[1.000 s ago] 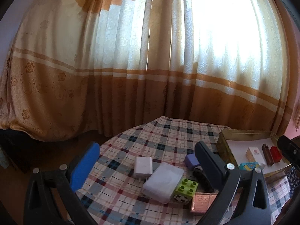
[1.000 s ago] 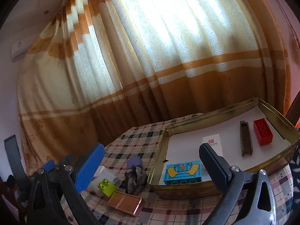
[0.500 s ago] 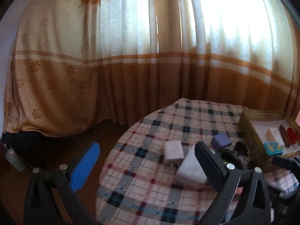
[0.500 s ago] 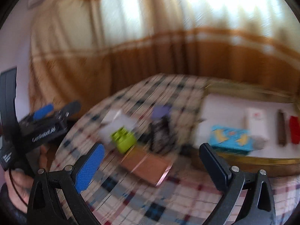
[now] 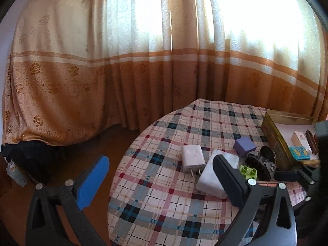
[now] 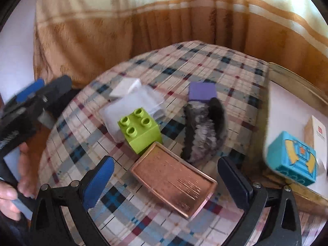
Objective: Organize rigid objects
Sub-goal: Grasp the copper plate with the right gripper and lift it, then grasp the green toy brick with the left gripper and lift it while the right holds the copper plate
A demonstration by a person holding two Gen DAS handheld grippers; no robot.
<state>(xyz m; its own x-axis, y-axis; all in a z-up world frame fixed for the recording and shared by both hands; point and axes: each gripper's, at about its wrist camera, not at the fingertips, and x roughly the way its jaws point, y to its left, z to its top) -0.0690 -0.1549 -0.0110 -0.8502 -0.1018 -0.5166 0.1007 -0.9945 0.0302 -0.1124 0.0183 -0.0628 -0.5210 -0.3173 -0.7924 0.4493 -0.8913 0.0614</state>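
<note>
Backdrop: cream and orange curtain [image 5: 143, 61] fills the upper half of both views, bright where light comes through.
Surface: plaid tablecloth [image 5: 164, 194] on a round table, lower right of the left wrist view and centre of the right wrist view.
Right gripper [image 6: 166, 176]: low centre of its own view, fingers spread wide apart and holding nothing; the copper tin sits between them, whether touching cannot be told.
Left gripper [image 5: 162, 182]: bottom of its own view, fingers likewise spread, nothing between them; its blue pad is over the floor at lower left, its dark pad over the white case.
Person's hand [image 6: 12, 192]: lower left edge of the right wrist view, gripping the left tool's handle.
Copper tin [image 6: 174, 181]: flat rectangle, lower centre, one corner touching the green brick.
Green brick [image 6: 140, 131]: four studs up, centre-left, against the translucent white case [image 6: 131, 108].
White charger [image 5: 192, 156]: prongs toward the camera, just left of the case in the left wrist view.
Purple block [image 6: 202, 92]: above centre, just behind the dark furry hair clip [image 6: 205, 131].
Gold tin tray [image 6: 297, 80]: right edge, holding a blue printed brick [image 6: 293, 157] and a white box [image 6: 316, 131]; a dark brown strip [image 5: 311, 141] shows beside the box in the left wrist view.
</note>
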